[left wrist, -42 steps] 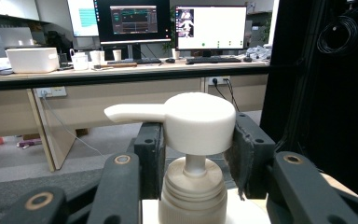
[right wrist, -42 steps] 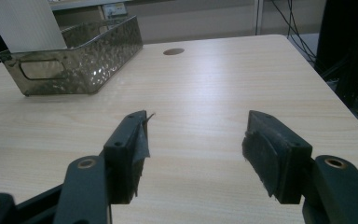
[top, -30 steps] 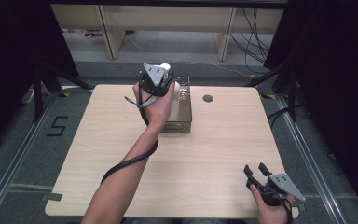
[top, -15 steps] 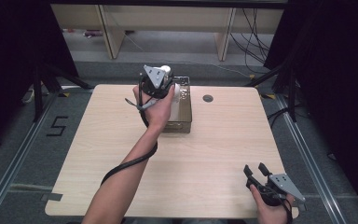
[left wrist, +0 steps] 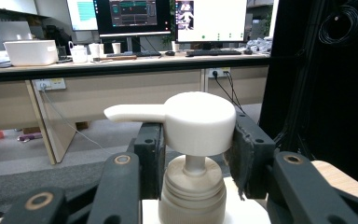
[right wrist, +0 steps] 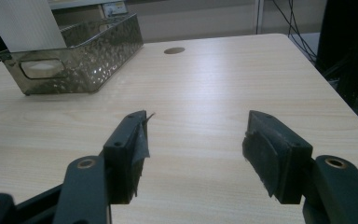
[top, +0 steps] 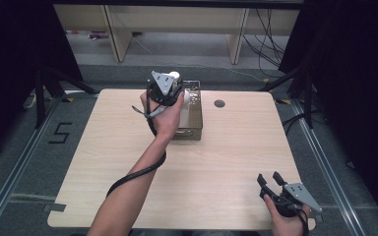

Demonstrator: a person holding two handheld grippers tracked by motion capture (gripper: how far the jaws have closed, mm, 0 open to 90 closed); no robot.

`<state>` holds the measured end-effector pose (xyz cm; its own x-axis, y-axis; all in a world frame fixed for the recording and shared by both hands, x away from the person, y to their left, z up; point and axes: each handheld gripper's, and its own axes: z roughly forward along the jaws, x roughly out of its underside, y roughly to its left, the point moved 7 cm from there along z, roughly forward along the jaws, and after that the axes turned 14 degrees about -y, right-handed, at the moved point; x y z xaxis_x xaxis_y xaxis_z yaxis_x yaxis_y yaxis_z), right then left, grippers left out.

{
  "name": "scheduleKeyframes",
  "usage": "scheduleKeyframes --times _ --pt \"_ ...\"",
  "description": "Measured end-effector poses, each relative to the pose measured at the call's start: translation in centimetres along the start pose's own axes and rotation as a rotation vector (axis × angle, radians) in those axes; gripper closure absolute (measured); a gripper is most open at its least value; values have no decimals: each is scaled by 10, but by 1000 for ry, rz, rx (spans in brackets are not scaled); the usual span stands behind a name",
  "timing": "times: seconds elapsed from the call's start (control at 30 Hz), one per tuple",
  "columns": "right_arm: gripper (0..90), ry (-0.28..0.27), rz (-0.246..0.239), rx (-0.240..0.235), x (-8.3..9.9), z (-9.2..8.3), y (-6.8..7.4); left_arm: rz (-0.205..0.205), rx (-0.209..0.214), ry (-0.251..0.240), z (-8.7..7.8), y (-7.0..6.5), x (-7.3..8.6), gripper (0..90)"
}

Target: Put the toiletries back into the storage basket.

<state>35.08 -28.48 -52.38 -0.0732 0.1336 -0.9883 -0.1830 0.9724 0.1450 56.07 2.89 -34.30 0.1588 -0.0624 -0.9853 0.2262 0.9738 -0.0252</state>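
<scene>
A white pump bottle [left wrist: 198, 121] with a ribbed body [right wrist: 25, 23] stands upright in a smoky translucent bin [top: 199, 105] at the table's far middle. My left gripper [top: 165, 91] is shut on it, the jaws clamping both sides of the pump head just above the collar [left wrist: 193, 196]. The spout points left in the left gripper view. My right gripper [top: 270, 179] rests low at the table's front right corner. It is open, with nothing between its pads [right wrist: 198, 149], and faces the bin [right wrist: 79, 51].
The light wooden table [top: 226, 147] has a round cable hole [top: 219, 103] to the right of the bin. Beyond the far edge stand desk legs, cables and dark curtains. A desk with monitors [left wrist: 168, 18] shows past the bottle.
The left gripper and the bottle have sunk very slightly over the bin. The right gripper has not moved.
</scene>
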Motion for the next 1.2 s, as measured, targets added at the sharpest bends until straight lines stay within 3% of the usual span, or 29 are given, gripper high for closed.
scheduleKeyframes --times 0.43,0.5,0.57,0.8,0.83,1.13,1.2 --pt "402 1 6 -3 0 0 1 -1 1 11 -2 1 7 591" --pt "402 3 -20 -12 1 0 -1 1 2 15 -2 0 8 591" --pt "401 7 2 -12 1 0 1 1 2 13 -2 0 8 591" --pt "401 5 -22 -10 1 0 -1 2 4 25 -4 0 13 591" --pt "401 6 -2 -12 1 0 1 2 5 25 -4 0 14 591" --pt "400 27 3 -2 2 -1 1 2 4 38 -6 0 21 591" --pt "401 21 -24 -4 1 -1 -1 6 5 40 -7 0 22 590"
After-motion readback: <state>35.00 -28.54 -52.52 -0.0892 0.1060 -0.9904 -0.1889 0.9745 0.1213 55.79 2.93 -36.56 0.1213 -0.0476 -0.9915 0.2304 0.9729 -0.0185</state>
